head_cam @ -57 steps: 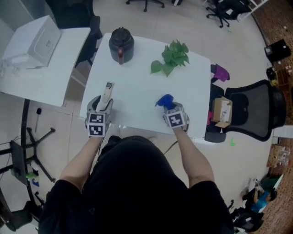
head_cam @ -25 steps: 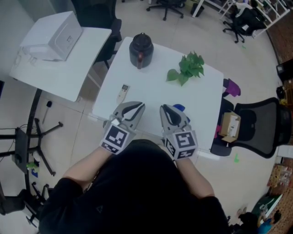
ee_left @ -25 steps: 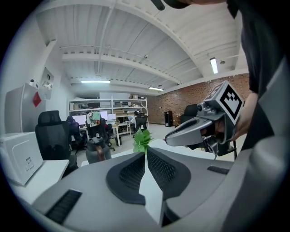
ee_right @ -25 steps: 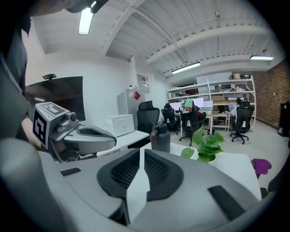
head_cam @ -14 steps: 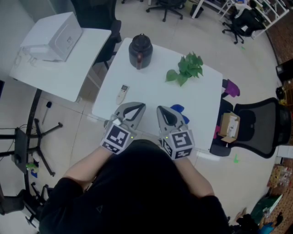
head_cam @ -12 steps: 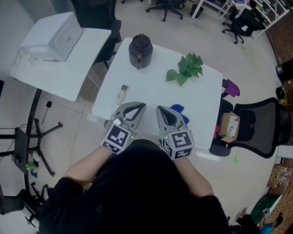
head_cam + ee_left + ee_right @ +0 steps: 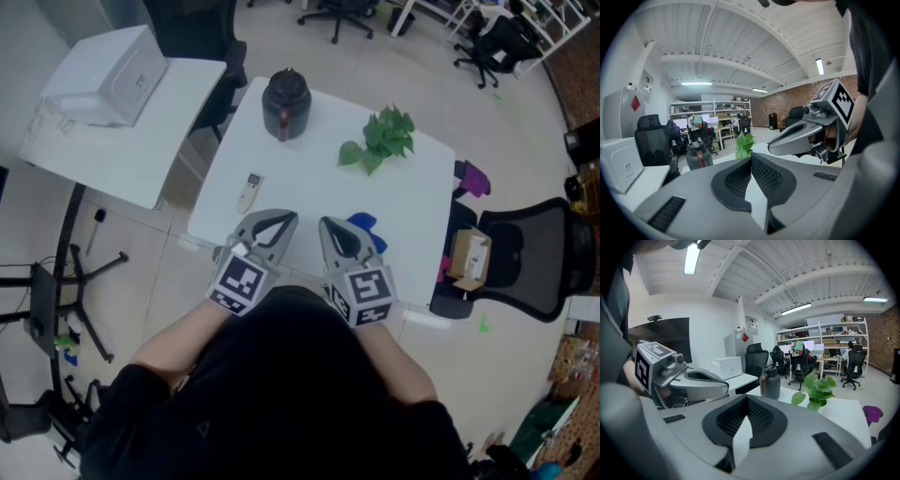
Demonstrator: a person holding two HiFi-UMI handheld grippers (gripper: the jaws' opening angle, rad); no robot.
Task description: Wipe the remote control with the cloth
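The white remote control (image 7: pixel 250 192) lies on the white table (image 7: pixel 314 178) near its left edge, ahead and to the left of my left gripper (image 7: pixel 288 217). The blue cloth (image 7: pixel 366 224) lies just right of my right gripper (image 7: pixel 324 224), partly hidden behind it. Both grippers hover side by side over the table's near edge, jaws shut with nothing between them. In the left gripper view the pads of the left gripper (image 7: pixel 751 157) meet, and the right gripper (image 7: pixel 806 136) shows beside it. The right gripper view shows its own jaws (image 7: pixel 746 397) closed and empty.
A dark kettle (image 7: pixel 286 92) stands at the table's far left and a green plant (image 7: pixel 380 141) at the far right. A second white table with a white box (image 7: pixel 112 70) stands to the left. A black office chair (image 7: pixel 525 253) stands to the right.
Since the earliest frame both grippers have let go of the remote and the cloth and drawn back to the near edge. In the last second the right gripper's jaws closed fully.
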